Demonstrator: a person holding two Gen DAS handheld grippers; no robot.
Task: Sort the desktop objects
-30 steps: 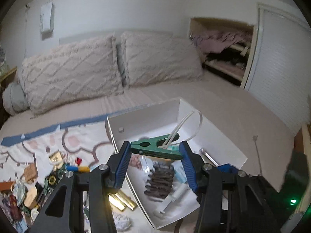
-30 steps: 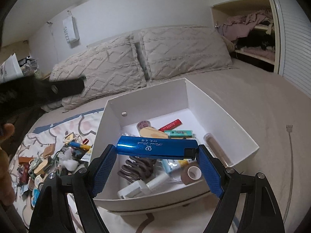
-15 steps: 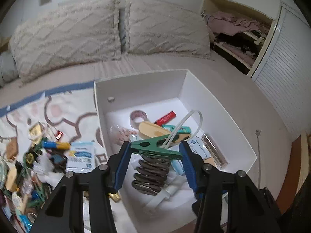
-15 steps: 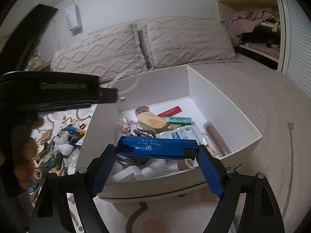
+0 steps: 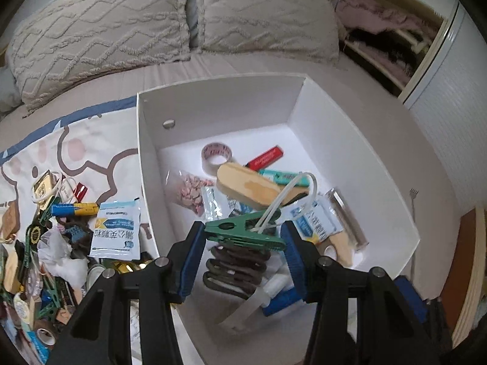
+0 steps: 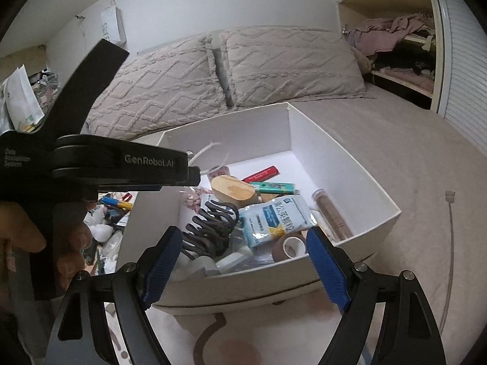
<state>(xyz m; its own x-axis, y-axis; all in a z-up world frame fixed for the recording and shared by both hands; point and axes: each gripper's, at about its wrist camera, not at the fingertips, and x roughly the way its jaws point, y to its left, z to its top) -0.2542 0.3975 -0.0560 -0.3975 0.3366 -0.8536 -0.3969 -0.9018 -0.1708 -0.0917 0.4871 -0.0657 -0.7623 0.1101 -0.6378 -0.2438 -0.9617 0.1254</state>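
Pillows (image 5: 100, 30) and a beige bedspread fill the background of my left wrist view, with a white box (image 5: 359, 140) sitting on the bed below them. My left gripper (image 5: 243, 240) is closed on a green clothespin (image 5: 243, 232) — it lies crosswise between the blue pads, with a loop of white cord (image 5: 292, 188) clipped in its far end. I'm holding it above the near part of the box, over a dark hair claw (image 5: 237, 264). Deeper in the box lie a roll of tape (image 5: 216, 155), a red lighter (image 5: 265, 158), a wooden brush (image 5: 252, 187) and a blue-and-white packet (image 5: 316, 220). Left of the box, on a patterned cloth, a heap of small clutter (image 5: 45, 243) lies with another packet (image 5: 117, 229) beside the box wall.

From the right wrist view, the same bed and pillows (image 6: 231, 70) sit behind the box (image 6: 331, 152). My right gripper (image 6: 240, 261) is spread wide with nothing between its pads — it hangs at the near wall of the box. Beyond the pads I see the hair claw (image 6: 213, 225), the packet (image 6: 274, 217) and a brown tape roll (image 6: 289, 245). At left, the left gripper's black body (image 6: 100, 164) reaches over the box's left wall, a hand (image 6: 61, 243) on its handle.
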